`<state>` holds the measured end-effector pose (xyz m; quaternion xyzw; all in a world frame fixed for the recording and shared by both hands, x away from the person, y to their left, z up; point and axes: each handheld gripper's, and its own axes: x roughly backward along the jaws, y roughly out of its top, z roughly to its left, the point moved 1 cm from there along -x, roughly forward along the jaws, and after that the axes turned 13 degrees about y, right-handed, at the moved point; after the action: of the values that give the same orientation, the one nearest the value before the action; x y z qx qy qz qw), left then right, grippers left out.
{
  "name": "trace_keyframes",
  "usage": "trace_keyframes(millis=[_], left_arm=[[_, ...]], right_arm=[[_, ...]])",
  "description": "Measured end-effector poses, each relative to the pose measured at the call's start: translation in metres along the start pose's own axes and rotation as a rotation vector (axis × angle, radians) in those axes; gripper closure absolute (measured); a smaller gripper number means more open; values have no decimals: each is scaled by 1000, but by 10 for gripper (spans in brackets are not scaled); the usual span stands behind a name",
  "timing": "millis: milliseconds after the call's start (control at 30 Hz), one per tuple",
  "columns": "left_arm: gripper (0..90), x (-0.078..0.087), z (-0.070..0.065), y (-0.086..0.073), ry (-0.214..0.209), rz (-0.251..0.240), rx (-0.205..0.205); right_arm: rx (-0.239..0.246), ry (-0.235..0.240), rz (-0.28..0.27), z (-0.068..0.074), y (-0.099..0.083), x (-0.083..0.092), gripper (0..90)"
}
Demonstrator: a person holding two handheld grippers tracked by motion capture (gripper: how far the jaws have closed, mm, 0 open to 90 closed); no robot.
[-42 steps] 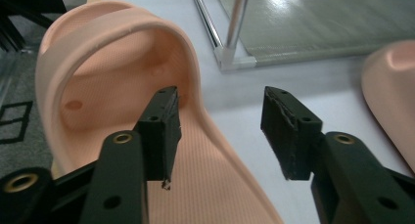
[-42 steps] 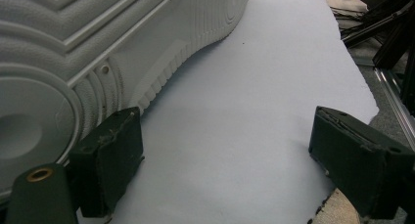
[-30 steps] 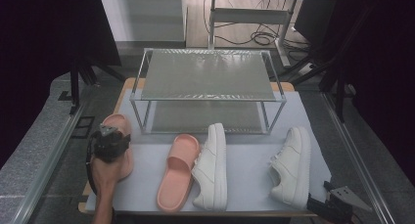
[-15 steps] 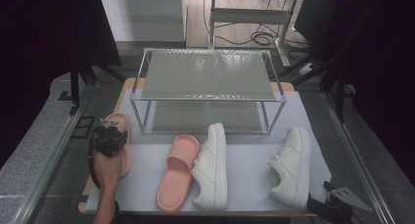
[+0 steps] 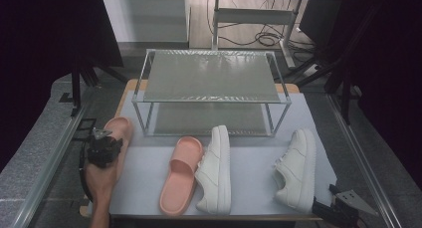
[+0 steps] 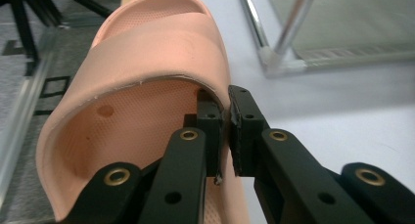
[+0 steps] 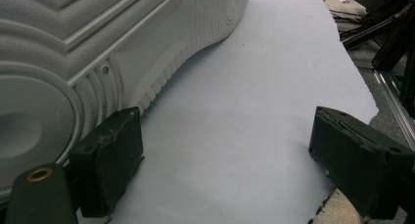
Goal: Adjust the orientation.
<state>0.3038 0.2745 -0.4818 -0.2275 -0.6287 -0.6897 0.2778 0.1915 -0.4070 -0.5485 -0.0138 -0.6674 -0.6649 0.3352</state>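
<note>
Dark curtains stand around the work place, and a table (image 5: 149,188) with a pale sheet carries the shoes in front of a wire rack (image 5: 211,91) with two shelves.

On the left, the left claw (image 6: 229,121) has just been closing, and now its two jaws pinch the side wall of the pink slipper (image 6: 147,82), close to where the strap meets the sole. One jaw is inside the slipper, the other is outside, and the thin pink edge is pressed between the pads. In the high view the left claw (image 5: 104,151) sits over the heel part of this slipper (image 5: 119,128), which lies at the left edge of the table, just beside the rack's front left leg. The slipper seems a little shifted from where it lay a second ago. This probably means that the grasp is made and that the lifting, most likely toward the rack, is starting.

The second pink slipper (image 5: 181,173) lies in the middle of the table, touching a white sneaker (image 5: 216,171). Another white sneaker (image 5: 296,168) lies well apart at the right.

The right claw (image 7: 220,160) is spread wide and holds nothing; it rests low on the sheet, just beside the heel of that right sneaker (image 7: 73,62). In the high view it (image 5: 338,210) is at the table's near right corner.
</note>
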Motion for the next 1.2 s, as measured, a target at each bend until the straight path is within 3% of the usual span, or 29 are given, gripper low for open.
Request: trace_keyframes(millis=[400, 567, 900, 1200], left_arm=[[845, 42, -3, -20, -63, -42, -51], [845, 52, -8, -27, -111, -41, -68], [843, 70, -28, -37, -172, -45, -137], [842, 76, -54, -32, -220, -79, -188]], right_arm=[[1, -1, 0, 0, 0, 0, 123], [0, -1, 1, 0, 0, 0, 123], [1, -2, -1, 0, 0, 0, 123], [1, -2, -1, 0, 0, 0, 123]])
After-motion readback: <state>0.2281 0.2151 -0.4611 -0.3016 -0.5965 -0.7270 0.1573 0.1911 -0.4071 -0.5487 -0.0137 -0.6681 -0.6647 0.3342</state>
